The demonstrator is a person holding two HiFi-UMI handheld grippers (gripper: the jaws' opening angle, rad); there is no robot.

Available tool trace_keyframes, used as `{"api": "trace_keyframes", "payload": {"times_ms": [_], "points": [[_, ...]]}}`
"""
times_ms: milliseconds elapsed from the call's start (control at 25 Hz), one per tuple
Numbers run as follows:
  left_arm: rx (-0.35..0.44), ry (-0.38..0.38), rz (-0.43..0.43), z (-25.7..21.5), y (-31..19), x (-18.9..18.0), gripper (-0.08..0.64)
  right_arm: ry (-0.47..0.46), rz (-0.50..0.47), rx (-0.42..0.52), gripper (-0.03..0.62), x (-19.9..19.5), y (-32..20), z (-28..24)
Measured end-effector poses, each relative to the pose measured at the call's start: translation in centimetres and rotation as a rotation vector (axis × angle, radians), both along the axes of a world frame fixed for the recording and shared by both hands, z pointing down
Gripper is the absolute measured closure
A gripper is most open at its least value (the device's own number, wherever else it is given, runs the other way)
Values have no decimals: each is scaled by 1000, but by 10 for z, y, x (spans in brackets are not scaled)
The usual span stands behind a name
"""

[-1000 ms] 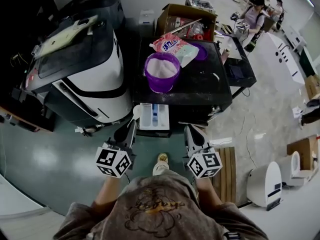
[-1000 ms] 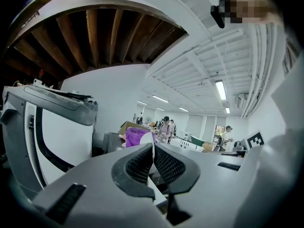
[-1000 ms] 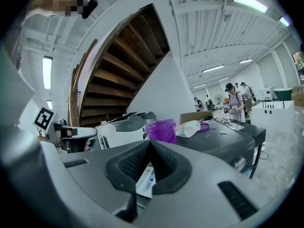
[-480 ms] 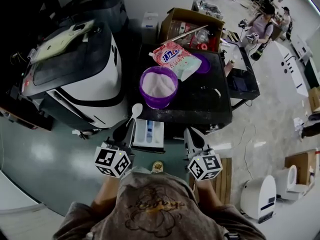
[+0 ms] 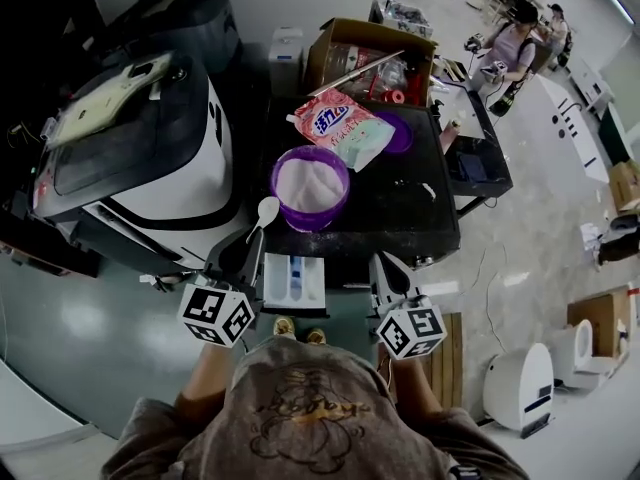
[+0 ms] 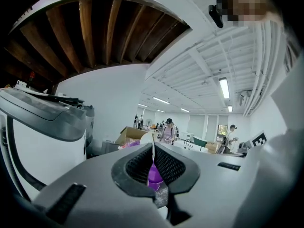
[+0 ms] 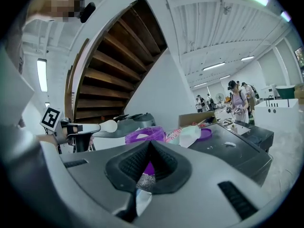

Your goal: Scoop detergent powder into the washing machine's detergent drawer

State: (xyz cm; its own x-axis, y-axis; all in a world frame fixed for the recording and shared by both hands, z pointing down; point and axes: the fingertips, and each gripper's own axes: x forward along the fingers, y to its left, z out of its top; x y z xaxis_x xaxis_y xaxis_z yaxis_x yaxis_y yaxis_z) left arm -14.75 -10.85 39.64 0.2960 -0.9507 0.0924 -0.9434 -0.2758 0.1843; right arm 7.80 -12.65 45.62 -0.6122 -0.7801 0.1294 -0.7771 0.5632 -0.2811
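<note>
1. Head view: your left gripper (image 5: 253, 260) pinches the handle of the white spoon (image 5: 266, 212). The spoon bowl is just beside the near-left rim of the purple tub (image 5: 310, 186), not yet over it. The tub is open and holds white powder nearly to the rim. The detergent drawer (image 5: 295, 280) stands pulled out on the near side of the tub, below the edge of the black table (image 5: 400, 203). Your right gripper (image 5: 386, 270) hangs near and to the right of the tub, beside the drawer. The detergent bag (image 5: 342, 128) lies just behind the tub.

2. Left gripper view: the jaws of the left gripper (image 6: 152, 147) are pressed on the thin spoon handle (image 6: 153, 152), which shows edge-on. The tub (image 6: 154, 177) is straight ahead behind it.

3. Right gripper view: the jaws of the right gripper (image 7: 149, 144) are pressed together with nothing between them. The tub (image 7: 145, 135) is ahead, and the spoon (image 7: 109, 126) is to its left, with the bowl level. I cannot tell if it carries powder.

4. I judge you are at the approach to a scoop. The next move calls for bringing the bowl over the tub rim, dipping it into the powder, then carrying it level toward you to the drawer.
</note>
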Motion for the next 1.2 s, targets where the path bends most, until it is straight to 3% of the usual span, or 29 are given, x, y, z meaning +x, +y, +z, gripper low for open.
{"api": "trace_keyframes", "payload": {"times_ms": [640, 1000, 1200], "points": [[6, -125, 189, -4, -71, 5, 535, -4, 57, 6, 589, -13, -21, -1], [-55, -226, 316, 1, -107, 17, 535, -9, 67, 7, 589, -13, -27, 0], [-117, -349, 391, 10, -124, 25, 535, -9, 68, 0, 589, -11, -29, 3]]}}
